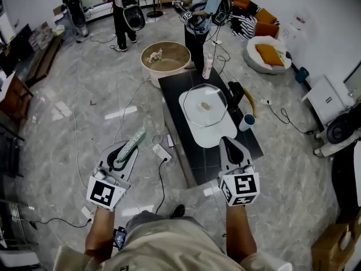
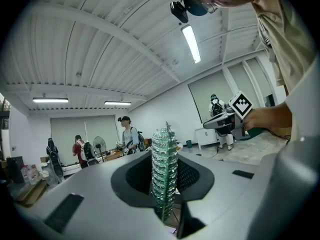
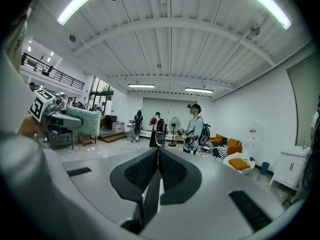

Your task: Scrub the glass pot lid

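At the near end of a low dark bench [image 1: 176, 117], a person stands with both grippers held short of the work. The left gripper [image 1: 120, 160] has its fingers clamped on a green ribbed scrubbing pad [image 1: 131, 143], which juts forward past the tips. The right gripper [image 1: 228, 142] is empty, its fingers pressed together. The glass pot lid [image 1: 206, 105] lies knob-up on a white tray [image 1: 220, 134] at mid-bench, well apart from both tools.

Scrubbing has not yet begun, by the look of it: this is the approach. The next move likely calls for carrying the pad forward and rightward, down onto the glass, while the right gripper parts its fingers to steady the rim or knob.

A blue cup [image 1: 246, 121] sits just beside the tray's right edge and a bottle [image 1: 207, 66] stands at the far end; either could be knocked. A power strip [image 1: 162, 152] and loose cables [image 1: 160, 176] lie on the floor by the bench's left side, and another person [image 1: 200, 16] stands beyond it.
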A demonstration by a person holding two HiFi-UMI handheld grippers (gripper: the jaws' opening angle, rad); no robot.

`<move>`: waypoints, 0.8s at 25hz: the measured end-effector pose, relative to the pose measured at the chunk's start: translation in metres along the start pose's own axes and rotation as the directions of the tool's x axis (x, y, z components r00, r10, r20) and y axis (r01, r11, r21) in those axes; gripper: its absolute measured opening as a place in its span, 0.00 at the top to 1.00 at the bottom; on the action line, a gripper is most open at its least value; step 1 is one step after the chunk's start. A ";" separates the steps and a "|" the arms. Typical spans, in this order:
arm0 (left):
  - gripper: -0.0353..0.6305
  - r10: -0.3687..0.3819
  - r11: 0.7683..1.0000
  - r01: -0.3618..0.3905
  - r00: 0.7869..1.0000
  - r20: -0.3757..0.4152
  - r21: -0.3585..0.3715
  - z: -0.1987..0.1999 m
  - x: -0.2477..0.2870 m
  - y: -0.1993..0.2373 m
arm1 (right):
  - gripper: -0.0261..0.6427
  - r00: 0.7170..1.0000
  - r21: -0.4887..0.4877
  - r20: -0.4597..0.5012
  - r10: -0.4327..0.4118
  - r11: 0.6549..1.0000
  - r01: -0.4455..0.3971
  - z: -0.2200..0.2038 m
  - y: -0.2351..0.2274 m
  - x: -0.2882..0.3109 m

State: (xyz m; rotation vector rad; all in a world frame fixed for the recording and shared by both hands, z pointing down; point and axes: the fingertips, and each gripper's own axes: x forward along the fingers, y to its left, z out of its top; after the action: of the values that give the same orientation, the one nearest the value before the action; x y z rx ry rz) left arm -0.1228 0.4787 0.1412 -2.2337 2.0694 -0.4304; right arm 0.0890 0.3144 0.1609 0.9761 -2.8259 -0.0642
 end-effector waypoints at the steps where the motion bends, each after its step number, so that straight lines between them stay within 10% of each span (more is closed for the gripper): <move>1: 0.82 0.002 1.000 -0.002 1.000 -0.002 0.000 0.000 0.001 0.001 | 0.92 1.000 0.001 0.000 0.004 1.000 -0.004 -0.001 0.000 0.002; 12: 0.82 -0.136 0.991 0.136 0.991 0.017 0.001 -0.006 0.072 -0.006 | 0.92 0.991 0.015 -0.045 -0.129 0.991 0.130 -0.020 -0.045 -0.003; 20: 0.82 -0.334 0.943 0.333 0.938 0.094 0.025 0.006 0.156 0.014 | 0.92 0.937 0.012 -0.105 -0.334 0.941 0.337 -0.020 -0.073 0.002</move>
State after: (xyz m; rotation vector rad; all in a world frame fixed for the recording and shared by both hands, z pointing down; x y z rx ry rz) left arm -0.1265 0.3229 0.1570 -2.5511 1.6404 -0.3388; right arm 0.1352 0.2562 0.1739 1.4175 -2.5459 -0.0094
